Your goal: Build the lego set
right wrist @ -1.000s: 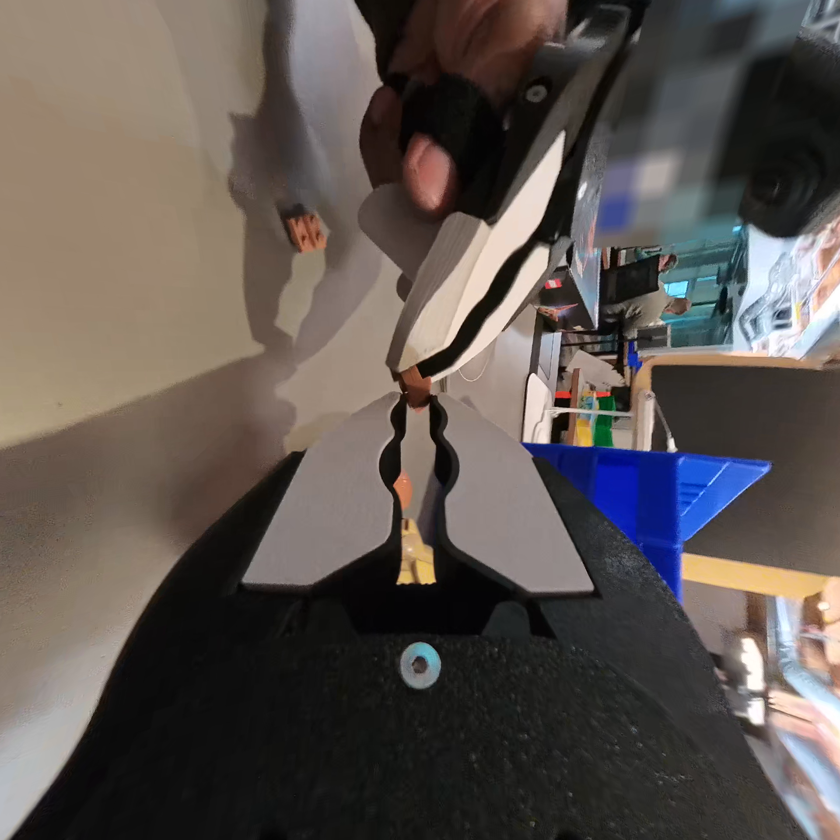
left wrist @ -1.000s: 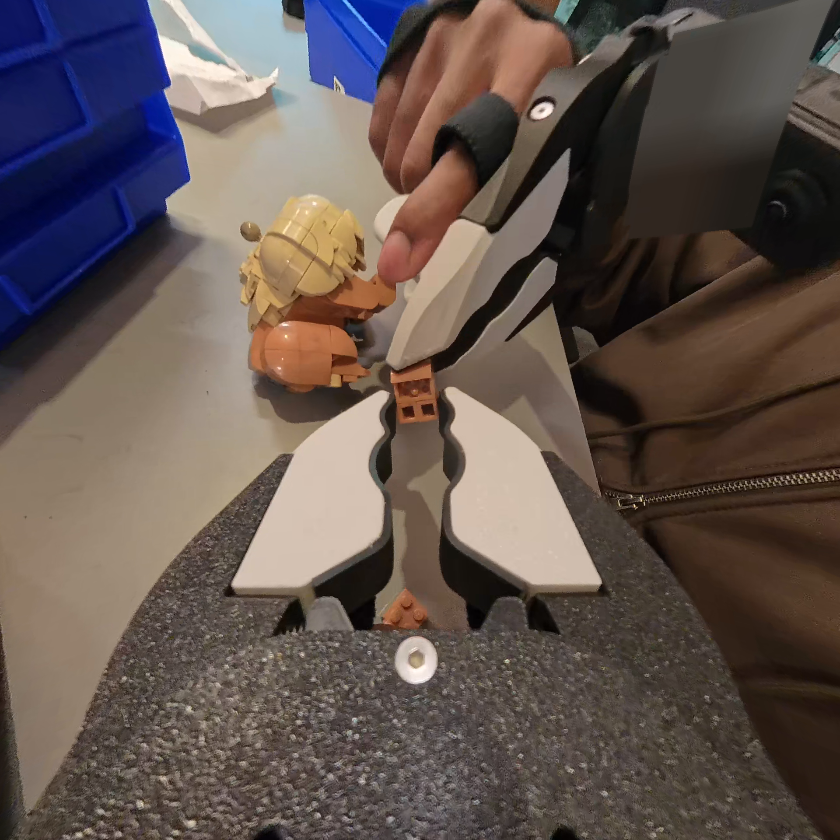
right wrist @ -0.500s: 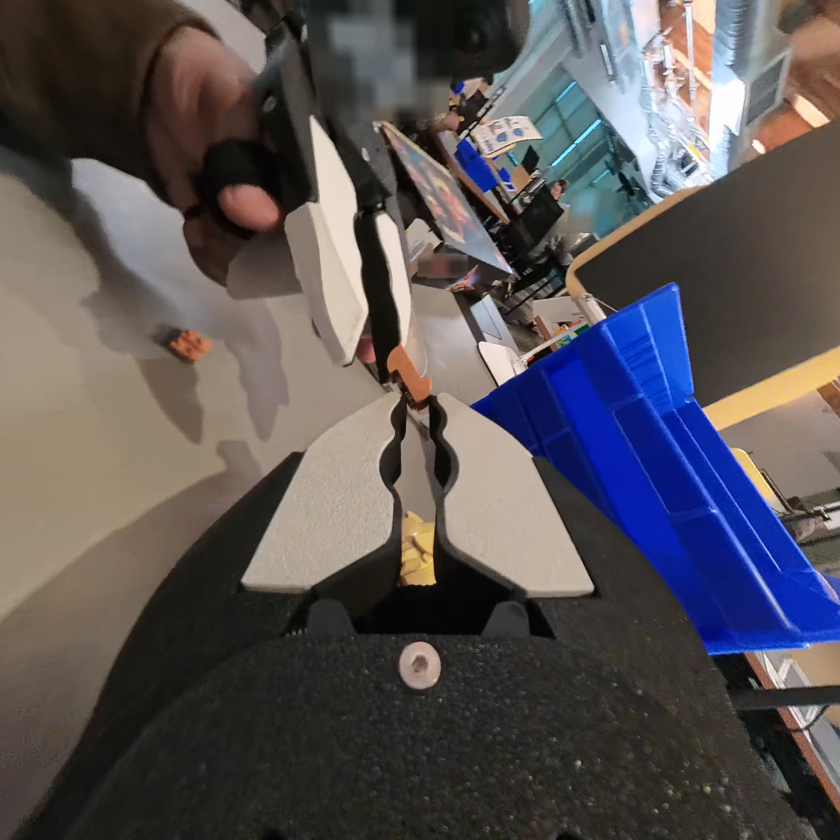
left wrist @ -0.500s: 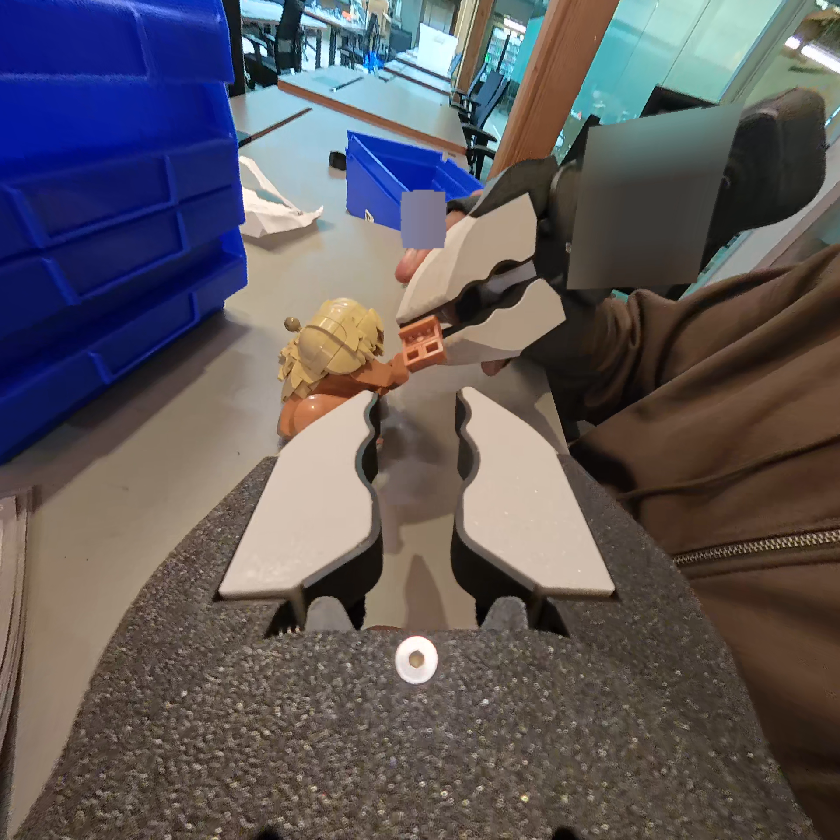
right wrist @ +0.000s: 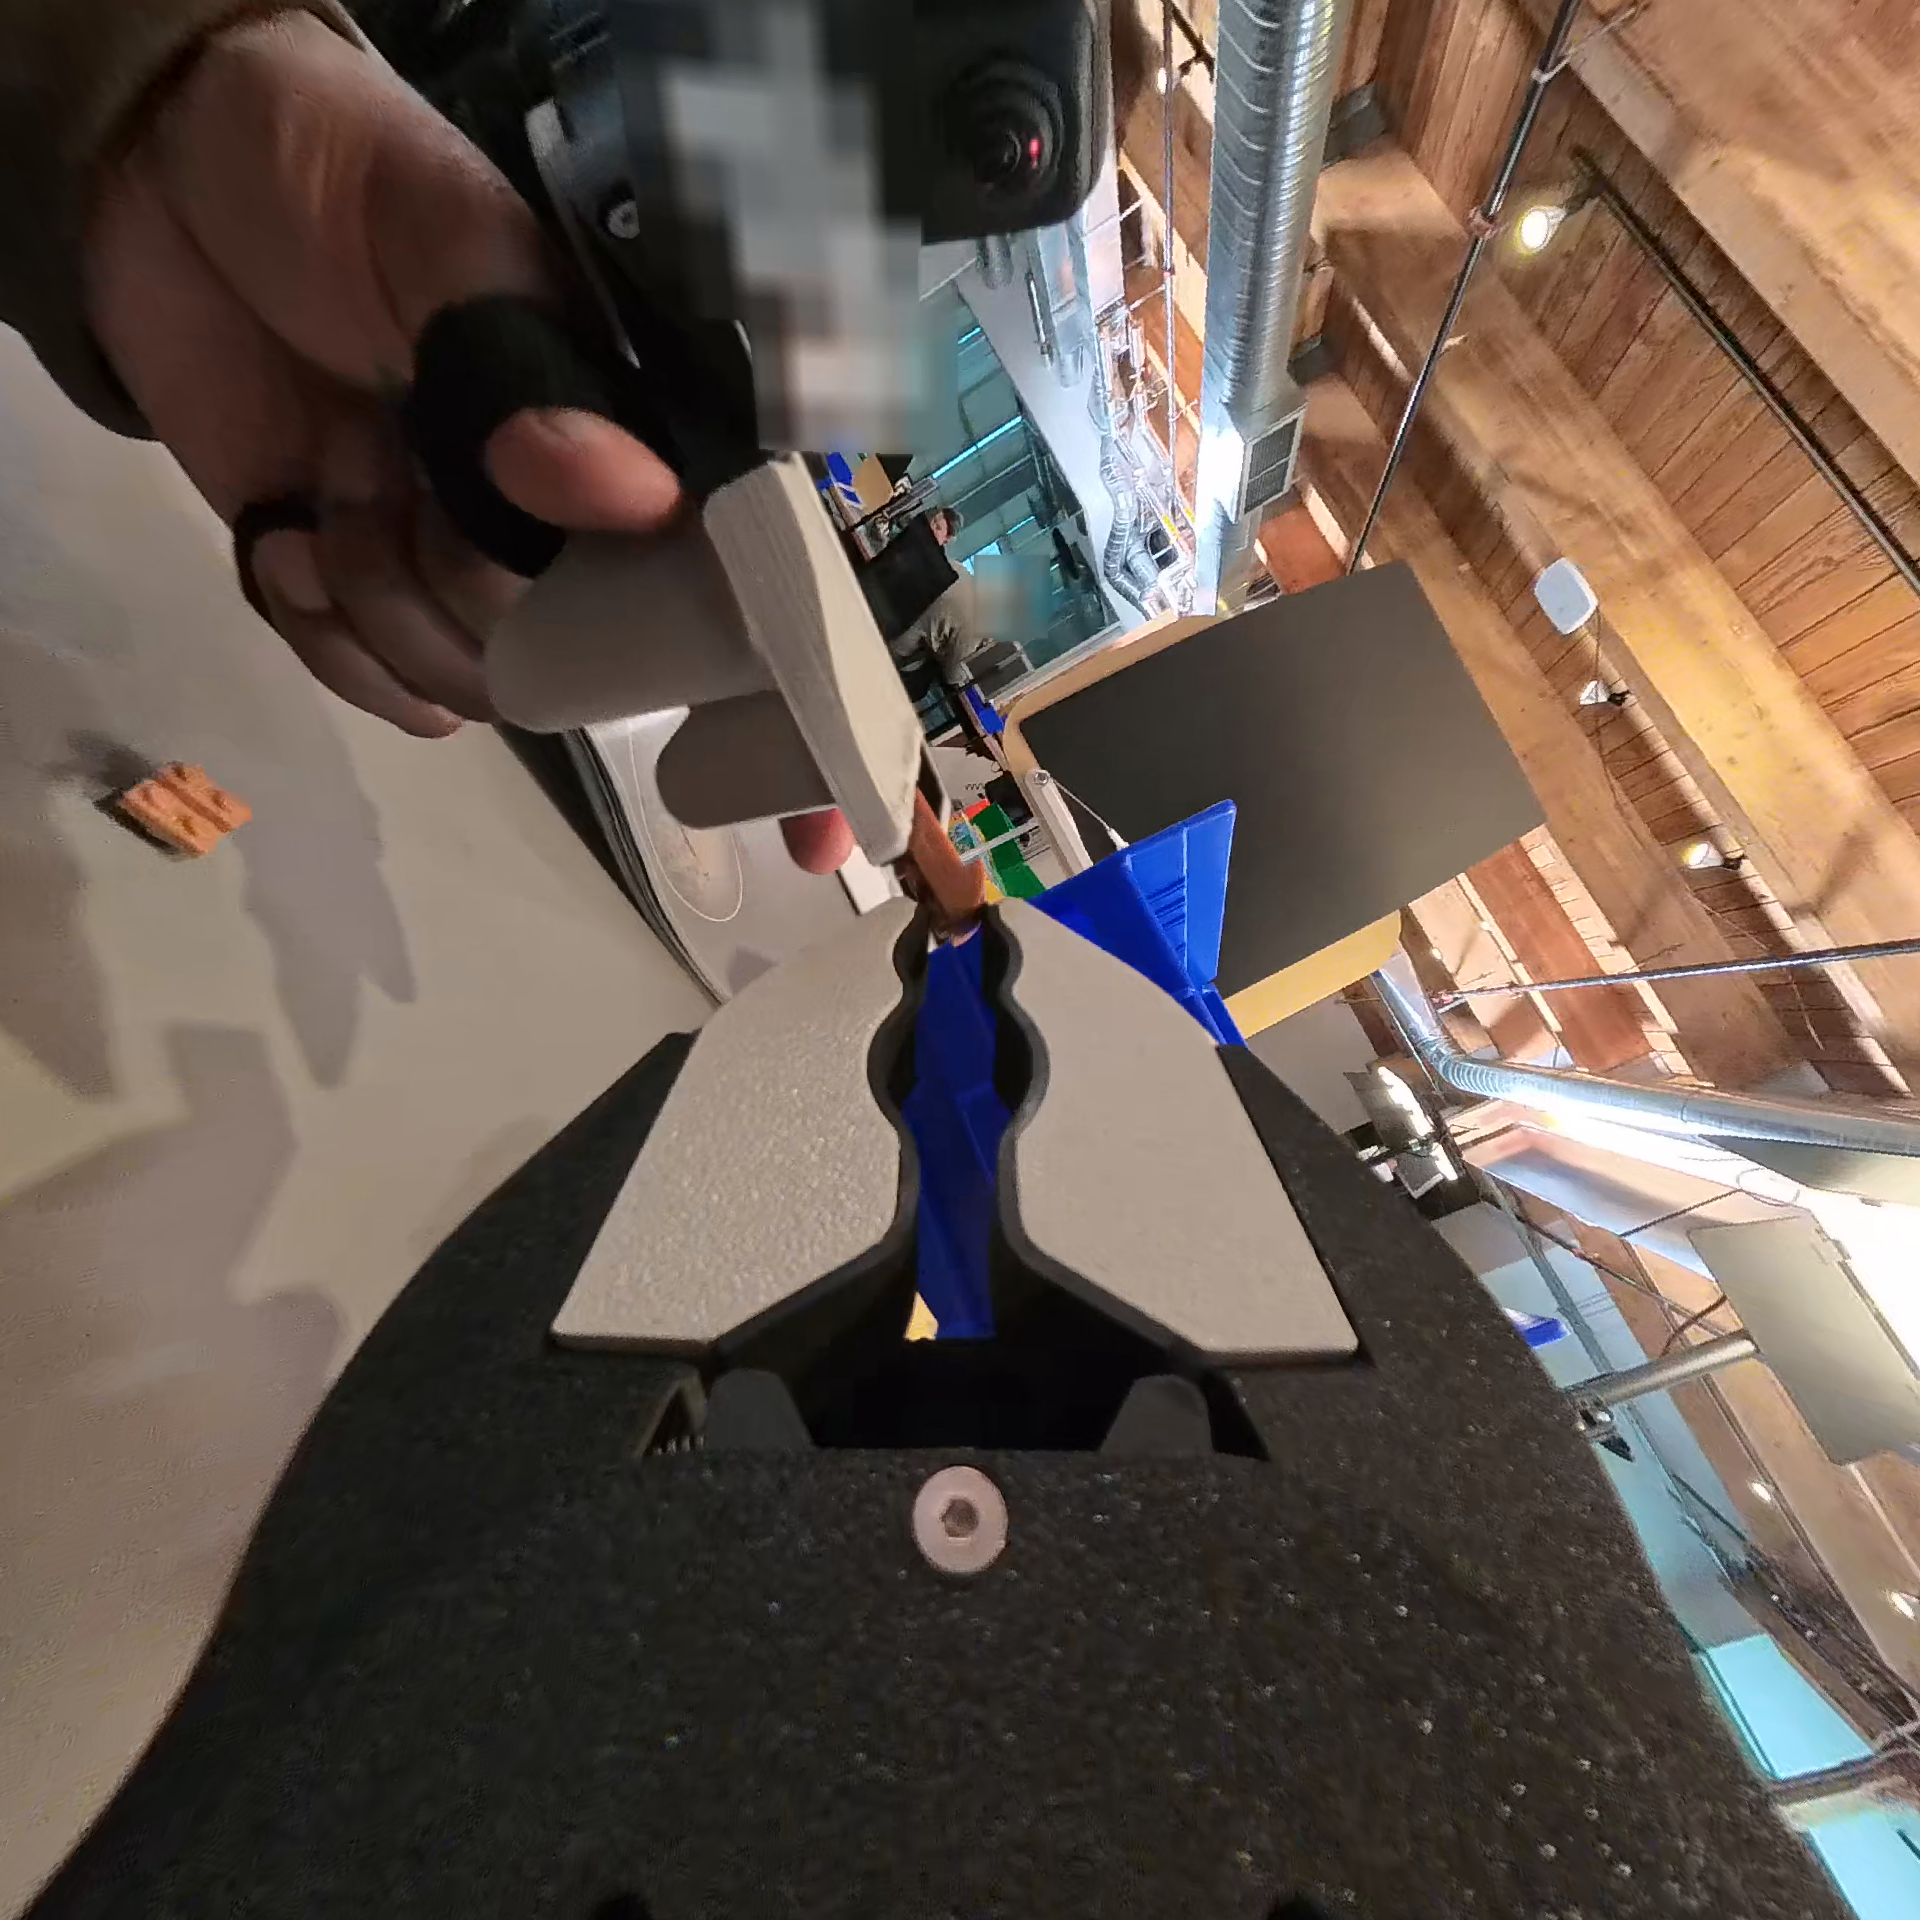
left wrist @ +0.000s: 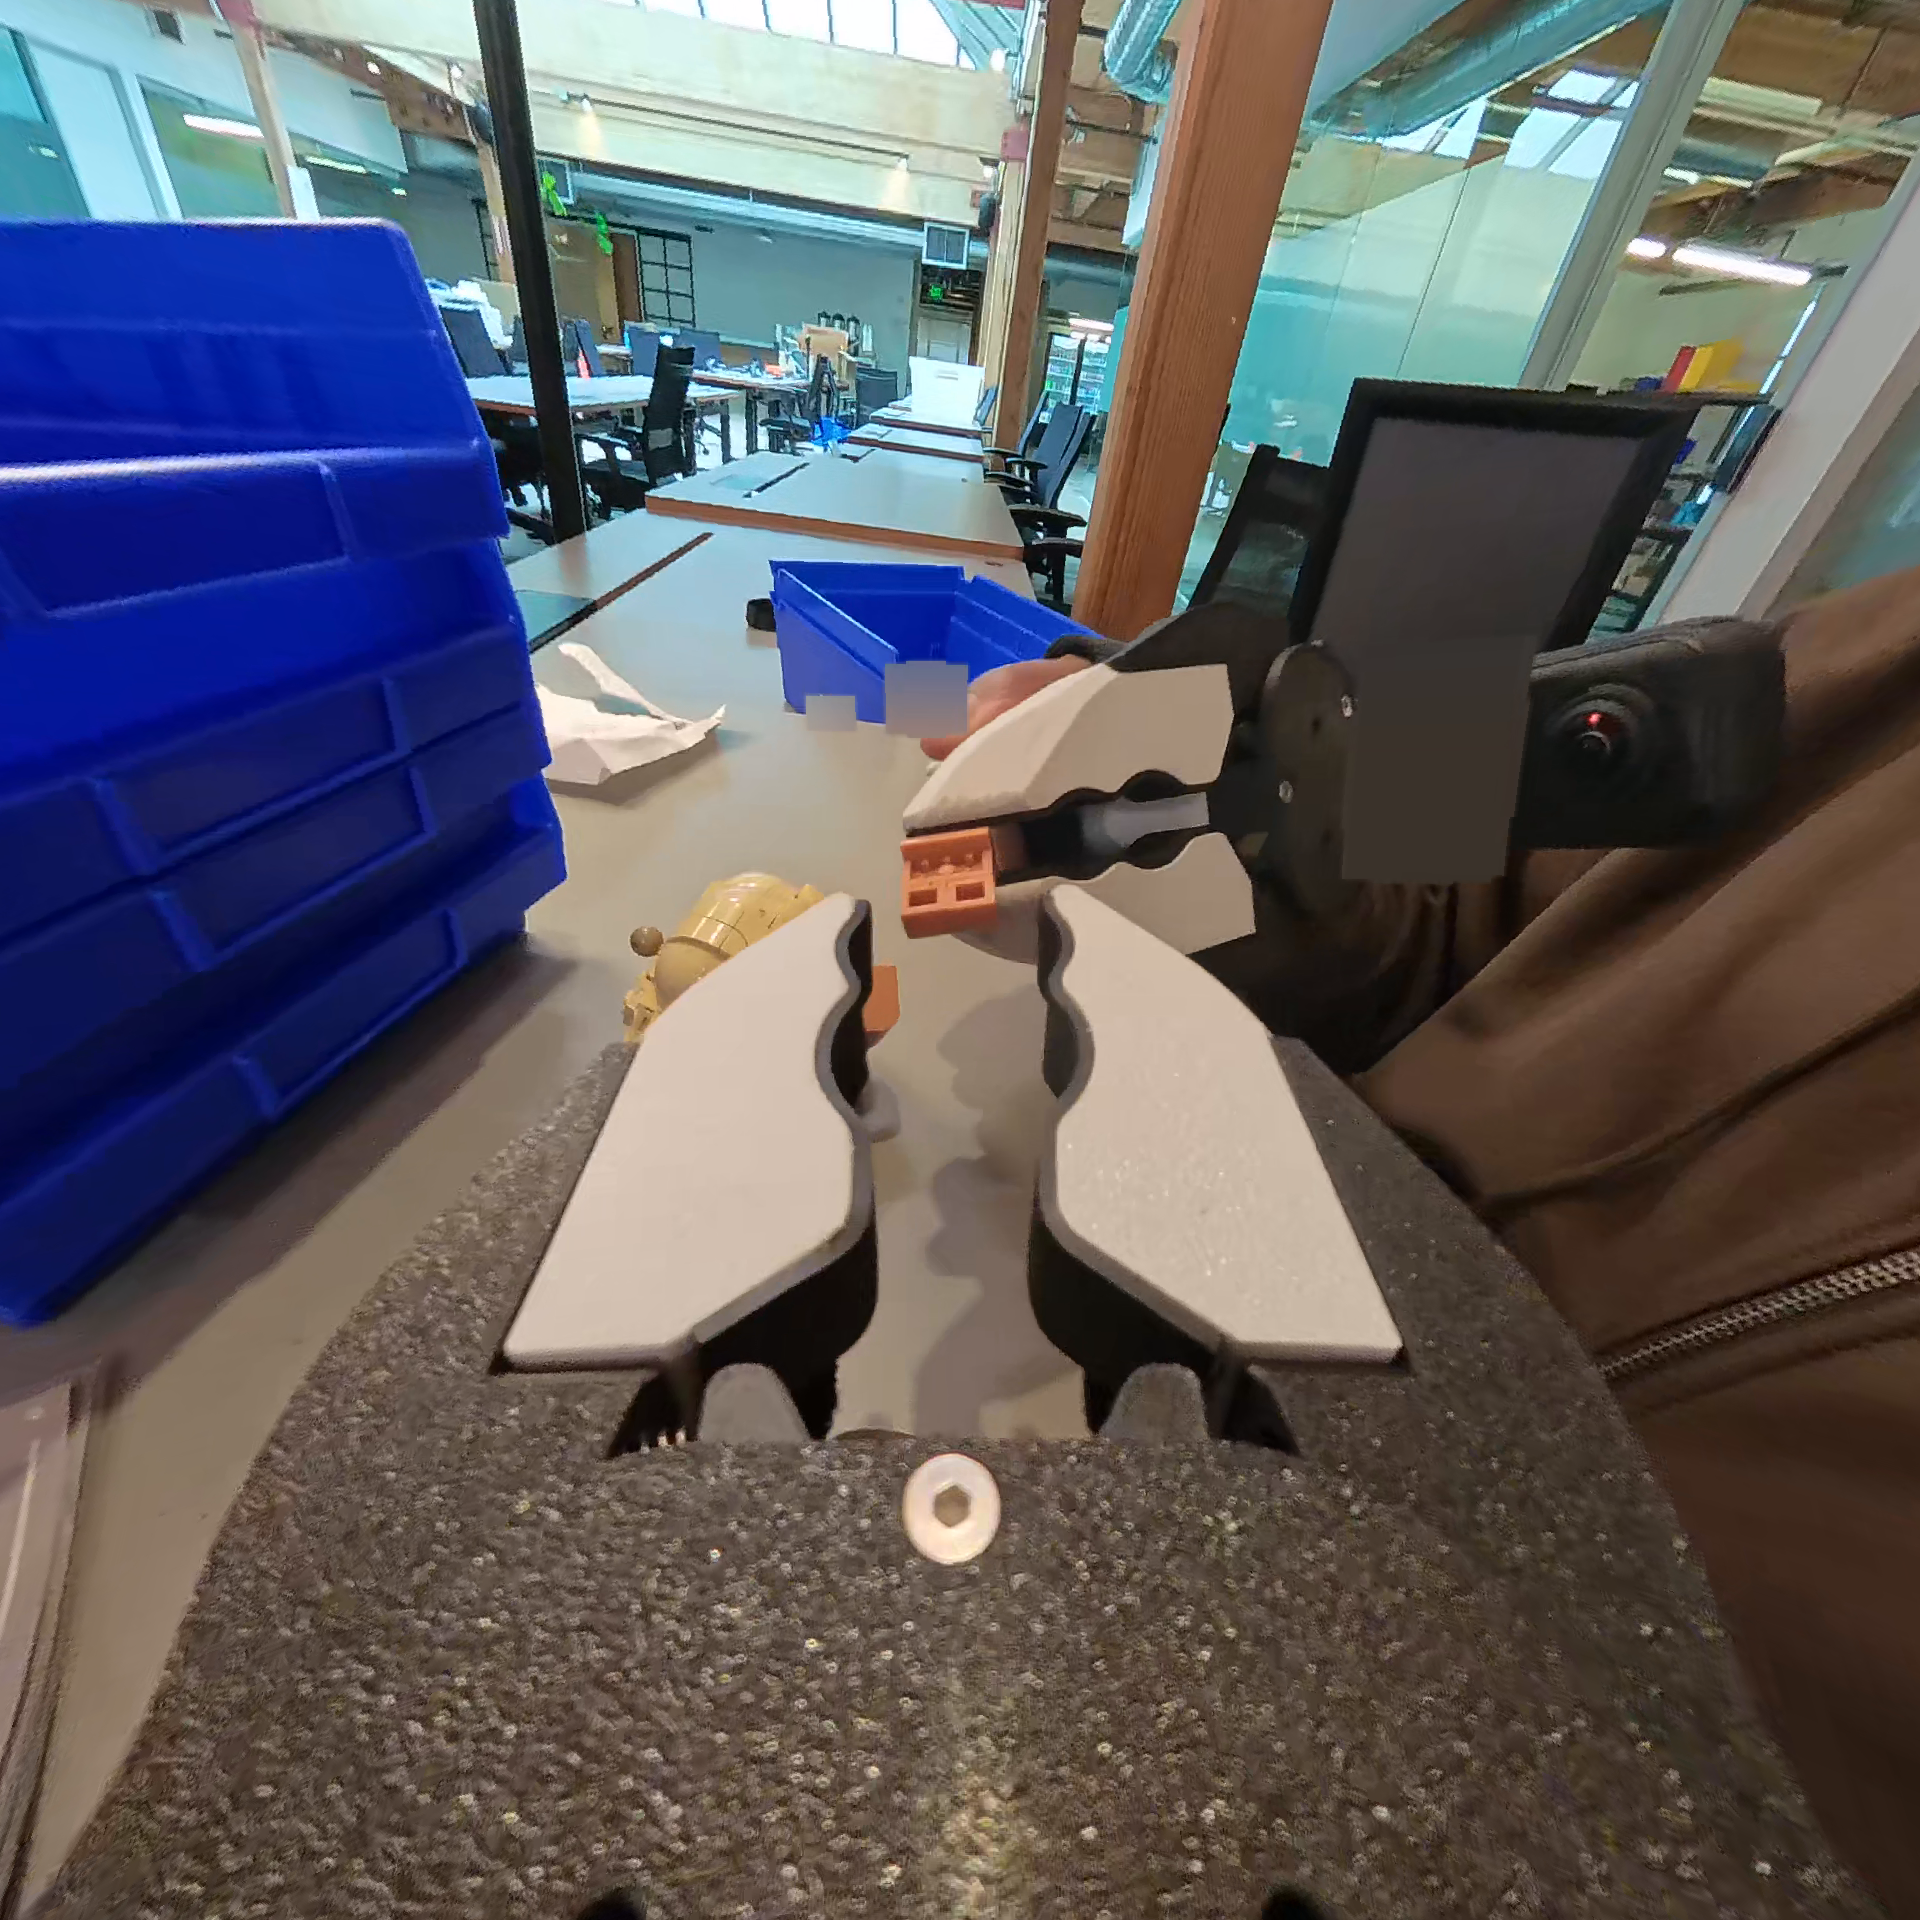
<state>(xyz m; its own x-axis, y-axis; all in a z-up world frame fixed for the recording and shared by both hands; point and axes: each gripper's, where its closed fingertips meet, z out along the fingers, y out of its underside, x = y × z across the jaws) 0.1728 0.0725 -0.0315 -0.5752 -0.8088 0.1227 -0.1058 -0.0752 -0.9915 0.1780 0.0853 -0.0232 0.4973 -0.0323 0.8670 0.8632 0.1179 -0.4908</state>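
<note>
My right gripper [right wrist: 954, 914] is shut on a small orange brick [right wrist: 943, 873] at its fingertips. In the left wrist view it [left wrist: 961, 857] comes in from the right and holds the same brick [left wrist: 948, 886] in the air. My left gripper [left wrist: 954, 920] is open, and the brick hangs just beyond the gap between its tips without touching the pads. It also shows in the right wrist view [right wrist: 862, 826], held by a hand. A tan and orange lego figure [left wrist: 717, 930] lies on the grey table [left wrist: 748, 790], partly hidden behind my left finger.
Stacked blue bins [left wrist: 239, 727] stand close on the left. Another blue bin [left wrist: 904, 634] and crumpled white paper [left wrist: 623, 727] lie farther back. A loose orange plate [right wrist: 182, 810] and a booklet [right wrist: 675, 873] lie on the table. A person's brown jacket [left wrist: 1662, 1091] fills the right. The grippers are tip to tip, or close to it. Left tips and right tips are each some 15 cm from the loose orange plate [right wrist: 182, 810].
My left gripper opened and let go of the orange brick, then drew back slightly. The brick stayed in my right gripper. Both grippers lifted and tilted up from the table.
</note>
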